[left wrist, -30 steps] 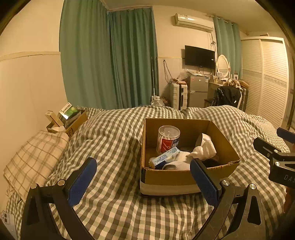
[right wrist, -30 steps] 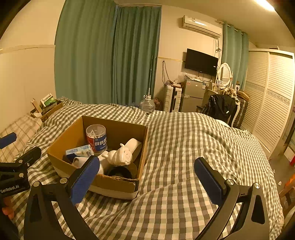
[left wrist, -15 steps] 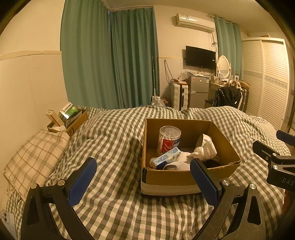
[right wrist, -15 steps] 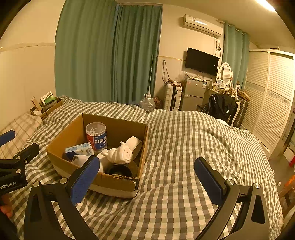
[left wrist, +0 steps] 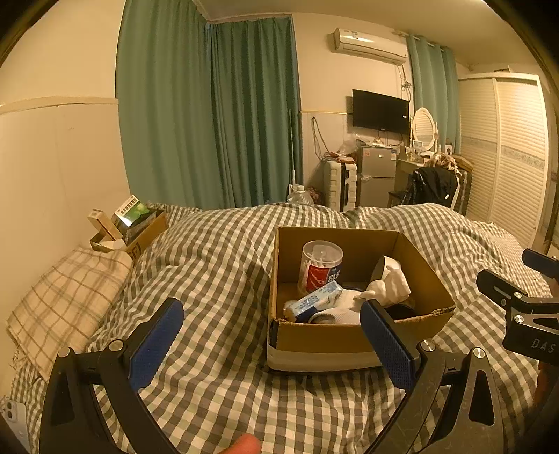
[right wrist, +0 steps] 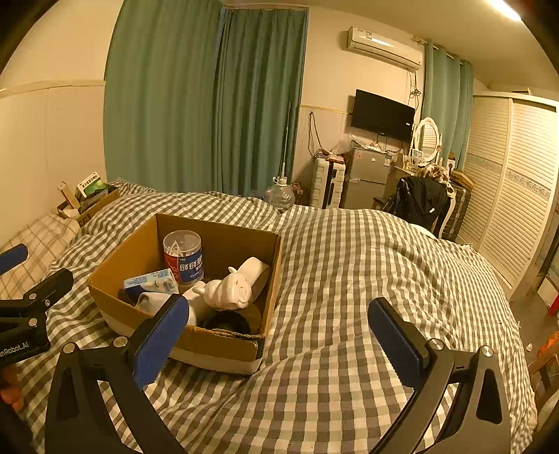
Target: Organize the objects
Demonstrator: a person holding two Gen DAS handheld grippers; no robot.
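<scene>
Left gripper (left wrist: pixel 270 344) wide open, empty, above blanket (left wrist: pixel 216 265) beside box (left wrist: pixel 325 340). Right gripper (right wrist: pixel 277 337) wide open, empty, near box's right corner. Jar (right wrist: pixel 183 256), white figurine (right wrist: pixel 227 290) inside box.

Both wrist cameras looked forward, low over the bed (left wrist: pixel 216 265). They shared the cardboard box (left wrist: pixel 325 340) (right wrist: pixel 213 344) nearby. Each also caught the other gripper at its edge.

Dim warm amber cast; ceiling lamp (right wrist: pixel 503 8) glare upper right; fisheye bending, dark vignette corners; focus sharp.
</scene>
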